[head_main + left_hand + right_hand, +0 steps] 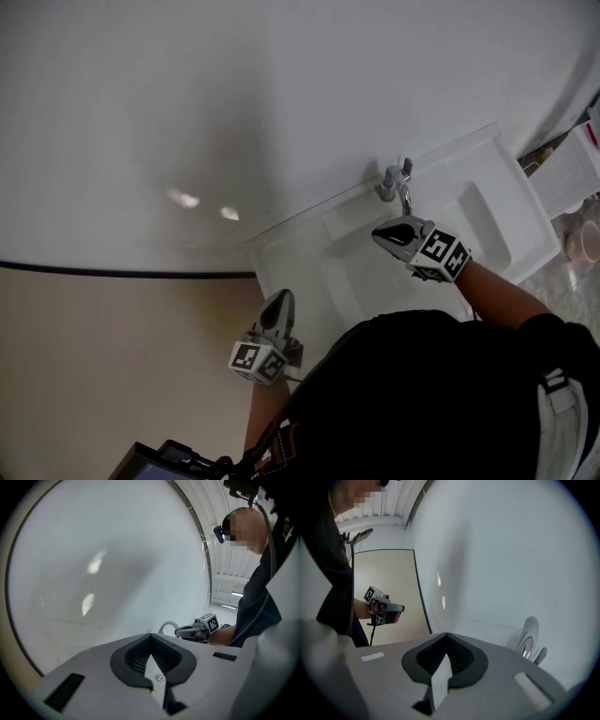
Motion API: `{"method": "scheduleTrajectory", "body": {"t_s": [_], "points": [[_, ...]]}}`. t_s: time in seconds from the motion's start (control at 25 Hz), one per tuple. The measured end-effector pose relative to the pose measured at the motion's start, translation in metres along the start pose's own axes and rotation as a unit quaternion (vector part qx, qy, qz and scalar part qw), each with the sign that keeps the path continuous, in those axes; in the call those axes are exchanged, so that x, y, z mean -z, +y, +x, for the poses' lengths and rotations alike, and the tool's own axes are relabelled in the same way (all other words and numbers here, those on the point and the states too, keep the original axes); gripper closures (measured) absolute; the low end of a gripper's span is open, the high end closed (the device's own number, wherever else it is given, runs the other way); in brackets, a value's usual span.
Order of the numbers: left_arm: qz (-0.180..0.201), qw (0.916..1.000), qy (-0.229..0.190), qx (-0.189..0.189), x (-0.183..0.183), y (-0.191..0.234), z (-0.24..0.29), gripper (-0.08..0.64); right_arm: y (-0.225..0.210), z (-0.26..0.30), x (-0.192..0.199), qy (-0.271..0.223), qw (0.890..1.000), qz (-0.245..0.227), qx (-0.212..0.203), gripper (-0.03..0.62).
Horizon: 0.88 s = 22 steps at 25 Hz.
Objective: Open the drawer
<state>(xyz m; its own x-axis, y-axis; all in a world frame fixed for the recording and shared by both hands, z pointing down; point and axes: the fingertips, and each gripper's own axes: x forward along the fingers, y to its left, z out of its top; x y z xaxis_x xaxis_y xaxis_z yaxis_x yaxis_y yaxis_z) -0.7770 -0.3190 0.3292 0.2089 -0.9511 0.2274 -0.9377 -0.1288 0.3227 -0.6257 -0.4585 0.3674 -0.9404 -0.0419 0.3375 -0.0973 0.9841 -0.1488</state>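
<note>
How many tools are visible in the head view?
2. The left tool is at the left edge of the sink; the right tool is above it, near the faucet.

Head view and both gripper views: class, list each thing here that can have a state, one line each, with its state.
Left gripper: jaws together, nothing between them, held to the left of the sink.
Right gripper: jaws together, nothing between them, held over the sink near the tap.
Tap: no water seen running.
Drawer: not in any view, so state cannot be told.
</note>
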Motion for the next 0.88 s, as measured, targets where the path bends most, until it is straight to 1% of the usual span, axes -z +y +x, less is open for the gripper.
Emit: {"method": "scheduleTrajectory", "body": {"t_s": [0.12,0.28,0.4,0.56,0.68,0.76,0.88], "points": [[-0.001,0.9998,0.000,0.021,-0.004,0.011,0.002,0.564,0.001,0.004,-0.004,0.004,1.000,0.000,0.027,0.597],[-0.009,0.9961,0.002,0.088,-0.001,0.007,0.020,0.565,-0.006,-0.008,-0.006,0.010,0.996,0.008,0.088,0.597],[0.001,0.9918,0.015,0.127,0.004,-0.004,0.035,0.565,-0.011,-0.020,-0.007,-0.002,0.992,0.022,0.123,0.597],[0.024,0.9873,0.029,0.154,-0.001,-0.039,0.060,0.565,-0.024,-0.057,0.002,-0.021,0.987,0.035,0.153,0.597],[0.041,0.9855,0.037,0.160,-0.006,-0.070,0.085,0.565,-0.040,-0.092,0.015,-0.038,0.984,0.049,0.165,0.597],[0.052,0.9838,0.050,0.164,-0.003,-0.093,0.102,0.565,-0.050,-0.115,0.028,-0.046,0.983,0.056,0.170,0.597],[0.063,0.9791,0.073,0.179,0.009,-0.132,0.129,0.565,-0.070,-0.152,0.052,-0.058,0.978,0.071,0.187,0.597]]}}
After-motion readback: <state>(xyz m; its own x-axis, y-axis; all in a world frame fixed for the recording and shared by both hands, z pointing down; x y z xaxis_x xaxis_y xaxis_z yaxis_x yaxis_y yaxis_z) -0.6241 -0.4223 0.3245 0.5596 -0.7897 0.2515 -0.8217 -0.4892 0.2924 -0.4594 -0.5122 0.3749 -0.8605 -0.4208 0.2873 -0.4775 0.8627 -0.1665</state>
